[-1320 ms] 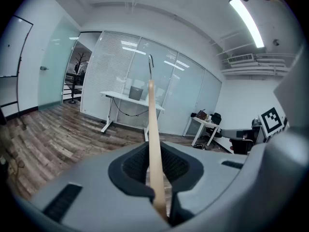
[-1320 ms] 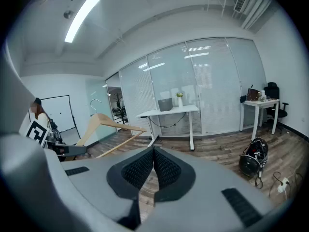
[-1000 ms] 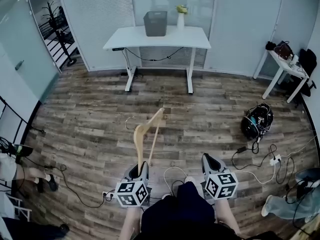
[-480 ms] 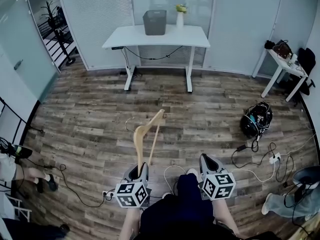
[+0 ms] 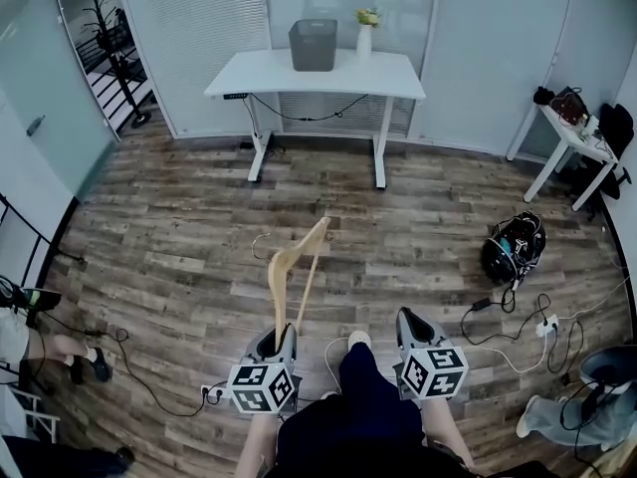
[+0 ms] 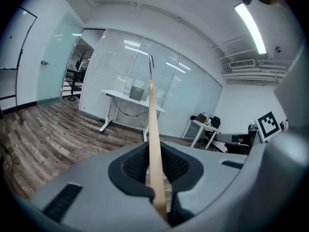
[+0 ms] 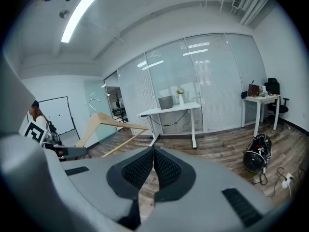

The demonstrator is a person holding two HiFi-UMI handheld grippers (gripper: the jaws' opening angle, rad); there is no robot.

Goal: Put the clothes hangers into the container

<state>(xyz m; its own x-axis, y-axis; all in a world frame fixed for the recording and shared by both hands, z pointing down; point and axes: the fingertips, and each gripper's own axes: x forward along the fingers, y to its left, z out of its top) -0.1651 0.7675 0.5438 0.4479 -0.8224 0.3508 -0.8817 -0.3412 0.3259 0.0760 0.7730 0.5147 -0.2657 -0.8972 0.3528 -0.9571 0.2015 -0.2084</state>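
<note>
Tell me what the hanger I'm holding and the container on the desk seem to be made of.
Hanger: looks like wood, pale tan with a smooth, seemingly unpainted finish. Its hook is thin and grey, probably metal wire. Container: dark grey and matte. It could be plastic or fabric, but it is too far away to tell.

Office. White desk [image 5: 315, 73] stands against glass partitions [image 5: 194, 28] with blinds. Second desk [image 5: 569, 135] with a black chair [image 5: 615, 127] at right, coat rack [image 5: 107, 30] far left. Cables [image 5: 518, 332] and a power strip [image 5: 544, 324] lie on the wood-look floor [image 5: 169, 237]. Ceiling strip light [image 7: 77, 16].
</note>
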